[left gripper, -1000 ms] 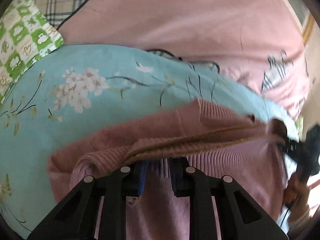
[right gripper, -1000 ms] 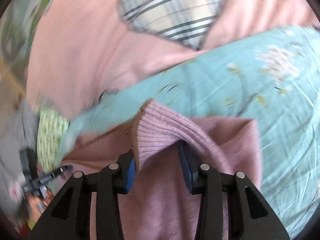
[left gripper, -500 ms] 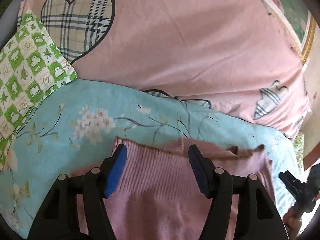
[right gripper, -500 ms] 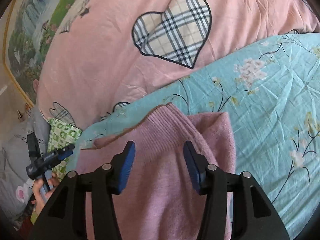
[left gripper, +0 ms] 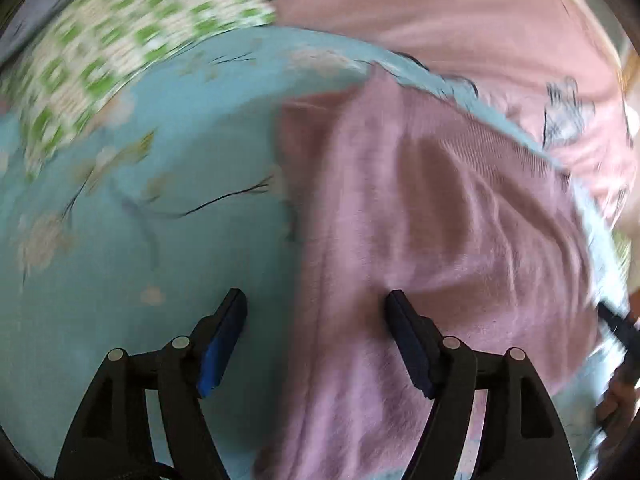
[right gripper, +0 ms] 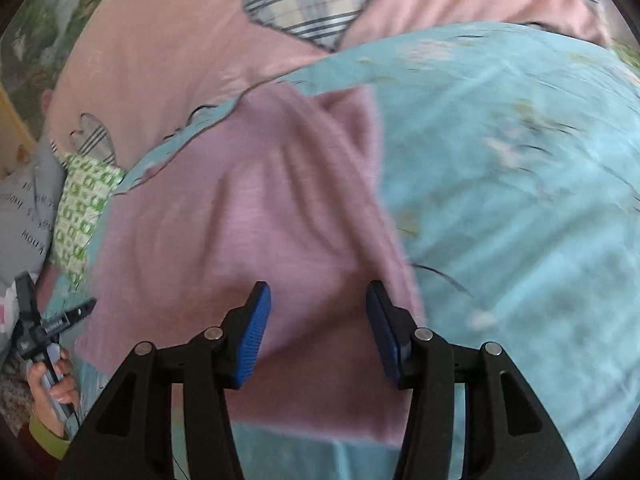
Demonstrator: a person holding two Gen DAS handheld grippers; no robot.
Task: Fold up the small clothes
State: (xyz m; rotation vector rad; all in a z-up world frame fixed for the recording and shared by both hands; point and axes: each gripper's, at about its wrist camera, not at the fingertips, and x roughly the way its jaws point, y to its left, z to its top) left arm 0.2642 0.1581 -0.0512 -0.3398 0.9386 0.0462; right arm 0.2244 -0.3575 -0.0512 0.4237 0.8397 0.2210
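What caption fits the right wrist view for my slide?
Open right gripper above a folded pink knit garment lying on a light-blue floral sheet.

Support: bed covered by a pink sheet [right gripper: 168, 64] printed with plaid hearts; one large heart [right gripper: 312, 4] shows at the top of the right wrist view. A light blue floral cloth [left gripper: 140, 240] [right gripper: 520, 184] is spread over the sheet, wrinkled, edges blurred. A pink knit sweater [left gripper: 440, 240] [right gripper: 248, 216] lies flat on the blue cloth, folded, with soft creases across it. A green-and-white checked cloth [left gripper: 120, 56] [right gripper: 80, 216] lies at the blue cloth's edge, touching it. Grey fabric with lettering [right gripper: 28, 208] sits just beside the checked cloth.
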